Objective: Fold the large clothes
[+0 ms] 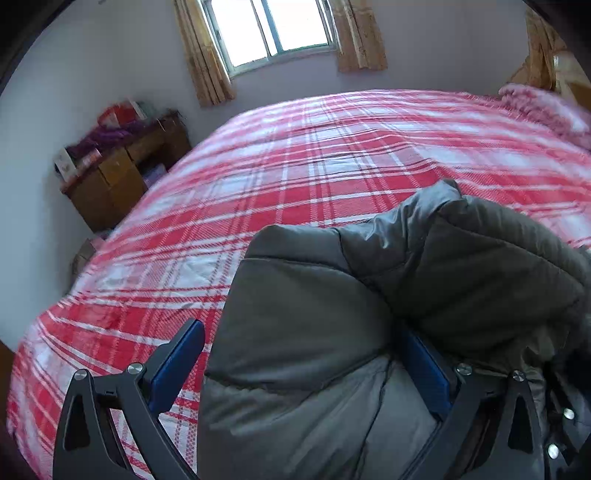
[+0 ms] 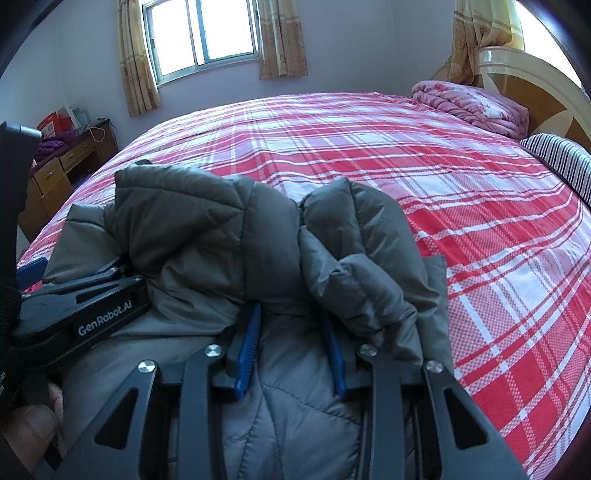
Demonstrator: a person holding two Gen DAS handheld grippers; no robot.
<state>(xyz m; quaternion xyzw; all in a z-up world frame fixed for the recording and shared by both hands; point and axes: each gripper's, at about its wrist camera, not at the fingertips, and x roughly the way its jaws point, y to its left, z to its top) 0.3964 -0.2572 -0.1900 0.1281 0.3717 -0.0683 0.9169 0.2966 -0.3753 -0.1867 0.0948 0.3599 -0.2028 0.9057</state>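
Squarely — jacket (image 2: 229, 236) between right hand-held gripper (image 2: 291, 354)

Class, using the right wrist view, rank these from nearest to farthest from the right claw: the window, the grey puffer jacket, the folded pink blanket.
1. Grey puffer jacket: between the right claw's pads.
2. Folded pink blanket: far right, by the headboard.
3. Window: back wall, upper left.

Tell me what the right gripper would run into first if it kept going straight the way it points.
The right gripper already has the grey puffer jacket bunched between its pads, so it would push further into that padded bundle first. Beyond it lies the red plaid bedspread, though depth is hard to judge.
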